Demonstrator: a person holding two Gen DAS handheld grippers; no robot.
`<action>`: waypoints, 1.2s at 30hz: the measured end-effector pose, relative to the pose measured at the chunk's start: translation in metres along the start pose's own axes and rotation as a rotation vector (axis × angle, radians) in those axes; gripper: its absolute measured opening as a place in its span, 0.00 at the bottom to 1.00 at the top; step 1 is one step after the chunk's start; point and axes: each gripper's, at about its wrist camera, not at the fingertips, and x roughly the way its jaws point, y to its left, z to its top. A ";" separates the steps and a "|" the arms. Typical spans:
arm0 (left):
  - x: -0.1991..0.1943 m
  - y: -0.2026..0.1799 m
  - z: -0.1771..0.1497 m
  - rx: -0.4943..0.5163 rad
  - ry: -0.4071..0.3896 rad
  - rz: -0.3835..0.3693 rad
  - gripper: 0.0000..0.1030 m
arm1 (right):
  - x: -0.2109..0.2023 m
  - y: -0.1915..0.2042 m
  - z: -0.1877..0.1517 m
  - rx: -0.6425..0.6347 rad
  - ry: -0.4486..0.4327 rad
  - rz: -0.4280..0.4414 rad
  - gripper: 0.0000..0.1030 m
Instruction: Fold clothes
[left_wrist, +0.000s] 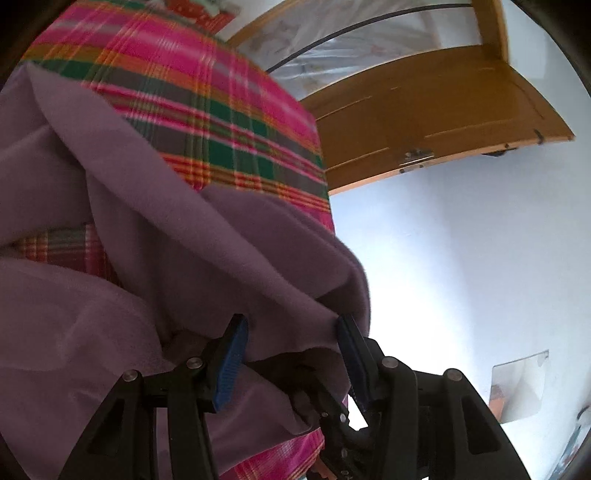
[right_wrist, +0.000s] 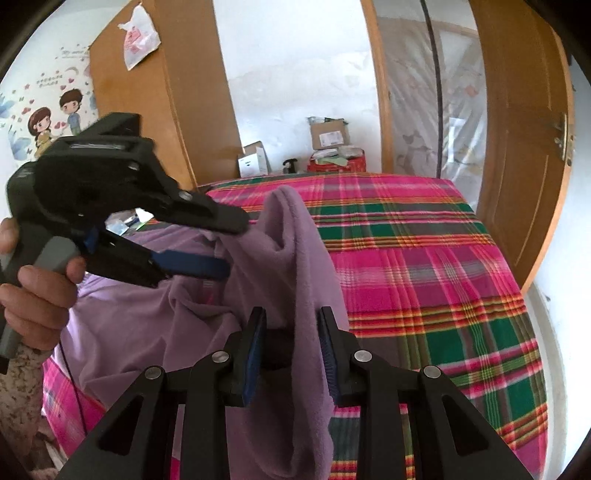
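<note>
Fingers (right_wrist: 328, 354) of both grippers straddle lilac garment (right_wrist: 306, 266).

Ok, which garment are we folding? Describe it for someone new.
Start at the bed with the pink-and-green plaid sheet. The lilac fleece garment is lifted above its near side, with both grippers at it. It is the only plain, unpatterned fabric there.

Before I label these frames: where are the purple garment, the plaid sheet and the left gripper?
Purple garment (right_wrist: 306, 258), right wrist view, raised fold.
Plaid sheet (right_wrist: 424, 266), right wrist view, bare middle.
Left gripper (right_wrist: 229, 245), right wrist view, between fingertips.
</note>
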 end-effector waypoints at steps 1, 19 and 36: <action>0.001 0.001 0.000 -0.010 -0.001 -0.005 0.49 | 0.000 0.000 0.000 -0.003 0.000 0.001 0.29; -0.029 0.005 -0.001 -0.008 -0.128 -0.032 0.05 | -0.007 -0.014 0.009 0.034 -0.045 0.003 0.03; -0.057 -0.007 0.013 -0.014 -0.265 -0.067 0.05 | -0.072 -0.065 -0.011 0.258 -0.203 -0.158 0.03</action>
